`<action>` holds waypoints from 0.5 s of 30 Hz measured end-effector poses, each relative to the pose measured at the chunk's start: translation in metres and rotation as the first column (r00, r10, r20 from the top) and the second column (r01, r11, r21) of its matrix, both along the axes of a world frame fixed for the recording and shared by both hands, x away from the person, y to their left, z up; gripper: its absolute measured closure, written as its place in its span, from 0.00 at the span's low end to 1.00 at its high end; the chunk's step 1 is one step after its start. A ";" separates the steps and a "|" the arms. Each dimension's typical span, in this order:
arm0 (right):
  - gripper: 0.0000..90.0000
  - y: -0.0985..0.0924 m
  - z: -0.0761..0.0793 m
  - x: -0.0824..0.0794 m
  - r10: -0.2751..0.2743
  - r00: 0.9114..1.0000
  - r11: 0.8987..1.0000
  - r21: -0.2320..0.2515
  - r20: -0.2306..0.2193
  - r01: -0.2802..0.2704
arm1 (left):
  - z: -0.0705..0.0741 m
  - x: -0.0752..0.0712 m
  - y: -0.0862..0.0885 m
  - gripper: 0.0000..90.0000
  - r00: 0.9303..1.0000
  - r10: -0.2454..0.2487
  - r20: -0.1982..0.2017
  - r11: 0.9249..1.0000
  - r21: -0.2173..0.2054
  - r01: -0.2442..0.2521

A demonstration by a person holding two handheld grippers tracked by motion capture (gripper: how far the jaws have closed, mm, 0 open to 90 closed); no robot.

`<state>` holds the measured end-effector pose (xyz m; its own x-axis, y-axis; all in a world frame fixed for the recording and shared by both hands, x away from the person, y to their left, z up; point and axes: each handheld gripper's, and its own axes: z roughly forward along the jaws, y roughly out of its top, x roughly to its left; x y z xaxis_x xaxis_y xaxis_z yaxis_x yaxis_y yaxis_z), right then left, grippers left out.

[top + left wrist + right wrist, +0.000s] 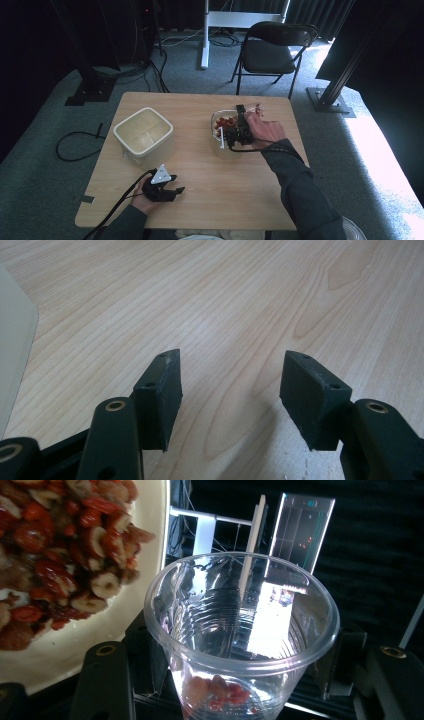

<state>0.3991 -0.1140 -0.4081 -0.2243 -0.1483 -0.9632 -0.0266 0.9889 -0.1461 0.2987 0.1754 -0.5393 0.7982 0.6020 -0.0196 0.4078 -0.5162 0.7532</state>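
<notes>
My right gripper (pixel 247 114) is shut on a clear plastic cup (pixel 257 110), held over the far right side of a white bowl (pixel 218 120) of red dried fruit pieces (pixel 226 122). In the right gripper view the cup (pixel 240 630) sits between the two jaws of the right gripper (pixel 242 655), with a few red pieces (pixel 220 690) at its bottom. The bowl's fruit (pixel 60 555) lies to the cup's left. My left gripper (pixel 176 191) rests near the table's front left, and in its own view the left gripper (pixel 230 390) stands open with bare wood between its fingers.
A white square container (pixel 144 131) stands on the left half of the wooden table (pixel 210 200); its edge (pixel 15 355) shows in the left gripper view. A black folding chair (pixel 275 47) stands beyond the table's far edge.
</notes>
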 end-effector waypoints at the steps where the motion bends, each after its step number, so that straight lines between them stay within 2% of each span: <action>1: 0.40 -0.005 0.003 0.003 -0.025 1.000 0.999 0.027 0.003 0.025 | 0.000 -0.001 0.000 0.47 1.000 0.006 -0.001 1.000 -0.007 -0.006; 3: 0.40 -0.013 0.007 0.009 -0.079 0.997 0.994 0.075 0.002 0.079 | 0.000 0.001 0.001 0.47 1.000 0.004 -0.001 1.000 -0.010 -0.004; 4: 0.40 -0.011 0.006 0.008 -0.071 0.997 0.995 0.076 -0.004 0.071 | 0.000 0.002 0.001 0.47 1.000 0.004 -0.005 1.000 -0.008 -0.004; 6: 0.40 -0.005 0.000 0.001 -0.009 1.000 0.999 0.039 -0.018 0.010 | 0.000 0.003 0.000 0.47 1.000 0.000 -0.001 1.000 0.001 0.000; 7: 0.40 -0.003 -0.001 0.000 -0.008 1.000 1.000 0.027 -0.011 0.008 | 0.000 0.002 0.000 0.47 1.000 0.000 0.000 1.000 0.002 0.000; 8: 0.39 -0.005 0.000 0.001 -0.016 1.000 0.999 0.039 -0.009 0.017 | 0.000 0.000 0.000 0.47 1.000 0.002 0.001 1.000 -0.002 -0.002; 11: 0.39 -0.019 0.006 0.006 -0.062 0.998 0.989 0.133 -0.031 0.065 | 0.000 0.000 0.001 0.47 1.000 0.007 -0.001 1.000 -0.009 -0.007; 12: 0.39 -0.019 0.006 0.006 -0.062 0.998 0.989 0.133 -0.031 0.065 | 0.000 0.000 0.001 0.47 1.000 0.007 -0.001 1.000 -0.009 -0.007; 13: 0.39 -0.025 0.008 0.005 -0.068 0.997 0.980 0.183 -0.046 0.076 | 0.000 0.002 0.001 0.47 1.000 0.006 0.000 1.000 -0.009 -0.006; 14: 0.39 -0.033 0.012 0.003 -0.063 0.995 0.959 0.271 -0.081 0.083 | 0.000 0.002 0.000 0.47 1.000 0.005 -0.003 1.000 -0.006 -0.005; 15: 0.39 -0.037 0.014 0.002 -0.063 0.993 0.945 0.315 -0.097 0.090 | 0.000 0.001 0.000 0.47 1.000 0.004 -0.002 1.000 -0.003 -0.004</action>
<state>0.4011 -0.1512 -0.3940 -0.3058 0.1834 -0.9343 0.0524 0.9830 0.1758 0.3001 0.1751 -0.5397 0.7957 0.6052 -0.0227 0.4111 -0.5122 0.7541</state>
